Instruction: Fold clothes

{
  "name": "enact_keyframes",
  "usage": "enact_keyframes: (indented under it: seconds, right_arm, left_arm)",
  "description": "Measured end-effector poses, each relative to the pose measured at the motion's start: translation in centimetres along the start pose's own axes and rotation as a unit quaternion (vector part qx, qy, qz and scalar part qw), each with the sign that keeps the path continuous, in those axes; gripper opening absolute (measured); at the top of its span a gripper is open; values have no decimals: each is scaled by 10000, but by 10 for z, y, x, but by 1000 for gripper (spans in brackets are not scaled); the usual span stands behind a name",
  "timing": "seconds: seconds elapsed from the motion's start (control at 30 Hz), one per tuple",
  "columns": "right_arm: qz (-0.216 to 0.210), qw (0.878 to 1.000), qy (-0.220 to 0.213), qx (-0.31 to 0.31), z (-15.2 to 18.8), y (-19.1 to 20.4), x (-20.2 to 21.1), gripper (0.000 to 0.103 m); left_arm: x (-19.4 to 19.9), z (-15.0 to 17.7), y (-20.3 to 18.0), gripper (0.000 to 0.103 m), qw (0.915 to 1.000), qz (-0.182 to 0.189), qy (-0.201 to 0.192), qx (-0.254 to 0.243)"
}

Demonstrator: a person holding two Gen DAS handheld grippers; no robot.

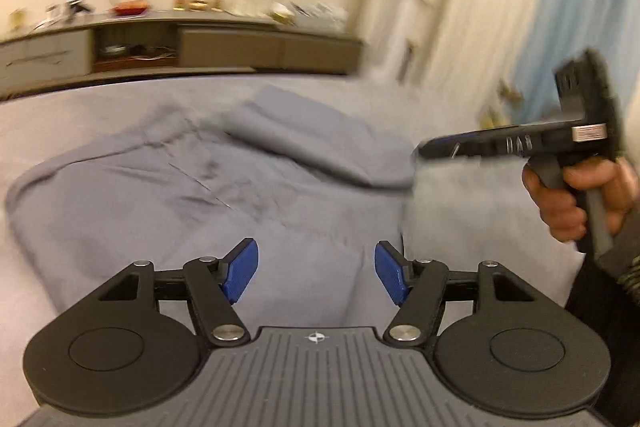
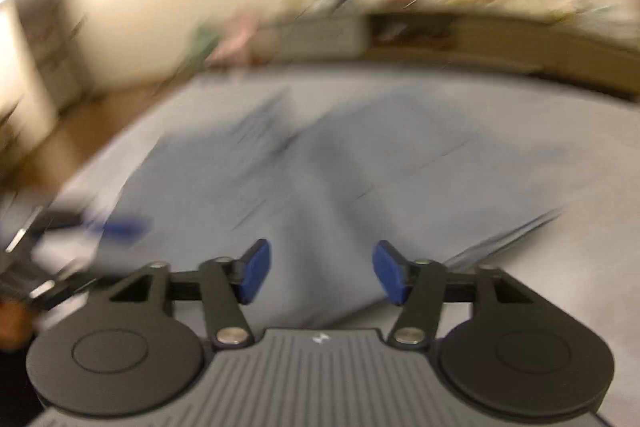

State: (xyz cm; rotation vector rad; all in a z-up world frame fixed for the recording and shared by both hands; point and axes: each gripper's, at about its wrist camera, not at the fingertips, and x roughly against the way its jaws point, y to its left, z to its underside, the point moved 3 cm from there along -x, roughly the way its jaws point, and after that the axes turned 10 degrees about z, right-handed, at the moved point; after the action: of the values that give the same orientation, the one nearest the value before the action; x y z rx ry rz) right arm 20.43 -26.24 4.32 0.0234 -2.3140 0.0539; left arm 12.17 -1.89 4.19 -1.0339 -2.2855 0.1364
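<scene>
My left gripper (image 1: 316, 277) hung over the near edge of the garment (image 1: 192, 195), its blue pads (image 1: 240, 277) spread wide with nothing between them. The grey garment lay spread on the pale bed (image 1: 480, 211), one part folded over towards the far right. My right gripper (image 2: 322, 277) was also wide apart and empty, above the garment's near edge; that view was badly blurred. From the left camera I saw my right hand (image 1: 576, 199) at the right, gripping its handle. A low cabinet (image 1: 224, 47) stood against the far wall.
</scene>
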Motion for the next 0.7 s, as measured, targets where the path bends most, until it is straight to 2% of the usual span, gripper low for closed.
enact_keyframes:
  seconds: [0.03,0.1,0.2,0.33,0.37,0.4,0.47,0.5,0.53,0.6,0.7]
  right_arm:
    - [62,9999,-30,-125,-7,-18,-4,74]
    - [187,9991,-90,-375,-21,-54,-13,74]
    - [365,9964,-180,-747,-42,-107,-25,74]
    - [-60,9955,-221,-920,-34,-121,-49,74]
    - [-194,9961,-124,-846,-28,-114,-57,71]
    - [-319,9965,-34,-768,-22,-107,-65,59]
    - [-275,9985,-90,-473,-21,-92,-63,44]
    - [-351,9983,-145,-437,-22,-90,-59,28]
    - [-425,9981,-205,-399,-23,-87,-55,22]
    - [-524,9969,-514,-266,-29,-78,-39,17]
    - [-532,9921,-1099,301,-31,-51,-6,14]
  left_arm:
    - [1,-3,3,67,9998,-24,-33,183]
    - [1,-9,8,67,9987,-31,-19,506]
    - [-2,-21,6,68,9972,-12,38,741]
    - [-18,-58,-3,72,9953,212,32,941]
    - [-27,-71,-6,74,9950,261,43,958]
    - [-39,-86,-8,75,9949,303,69,958]
    - [-70,-117,-12,89,9952,323,150,908]
    - [-90,-131,-14,90,9958,263,227,853]
    - [-111,-144,-15,90,9960,175,339,805]
    - [-150,-159,-18,90,9955,-9,615,720]
    - [-206,-180,-20,90,9925,-275,1022,612]
